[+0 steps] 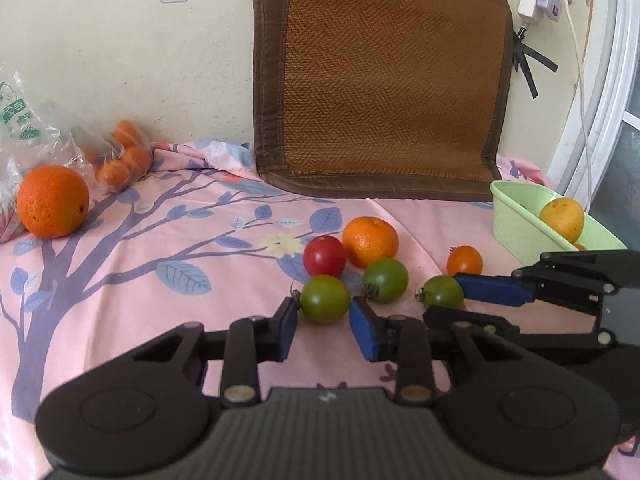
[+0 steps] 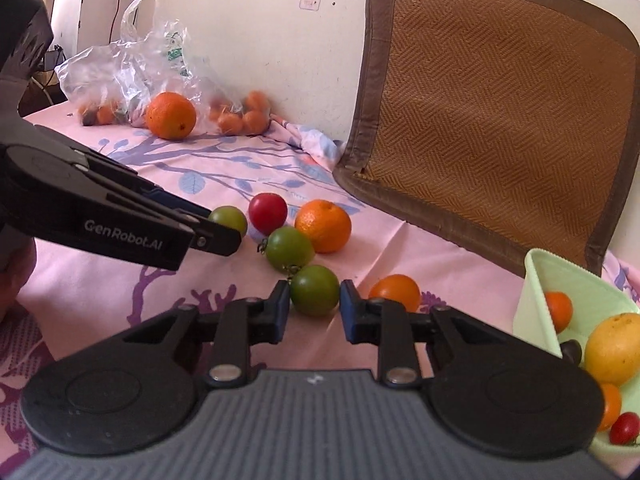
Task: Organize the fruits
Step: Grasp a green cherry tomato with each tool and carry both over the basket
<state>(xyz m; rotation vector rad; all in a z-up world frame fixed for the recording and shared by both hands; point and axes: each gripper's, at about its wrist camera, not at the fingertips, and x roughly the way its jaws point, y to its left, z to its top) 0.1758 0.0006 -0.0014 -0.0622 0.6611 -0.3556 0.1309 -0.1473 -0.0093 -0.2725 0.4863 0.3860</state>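
Loose fruit lies on the pink cloth: three green tomatoes, a red tomato (image 1: 325, 255), a mandarin (image 1: 371, 241) and a small orange tomato (image 1: 464, 261). My left gripper (image 1: 323, 320) is open, its blue pads on either side of the left green tomato (image 1: 325, 298), close to it. My right gripper (image 2: 314, 306) is open around the right green tomato (image 2: 314, 290); it shows in the left wrist view (image 1: 444, 300) beside that tomato (image 1: 442, 291). The middle green tomato (image 1: 386, 280) lies between them. A green basket (image 2: 536, 280) at the right holds several fruits.
A big orange (image 1: 52, 201) and plastic bags of small oranges (image 1: 124, 156) sit at the back left by the wall. A brown woven cushion (image 1: 384, 80) leans on the wall behind the fruit. The basket also shows in the left wrist view (image 1: 516, 220).
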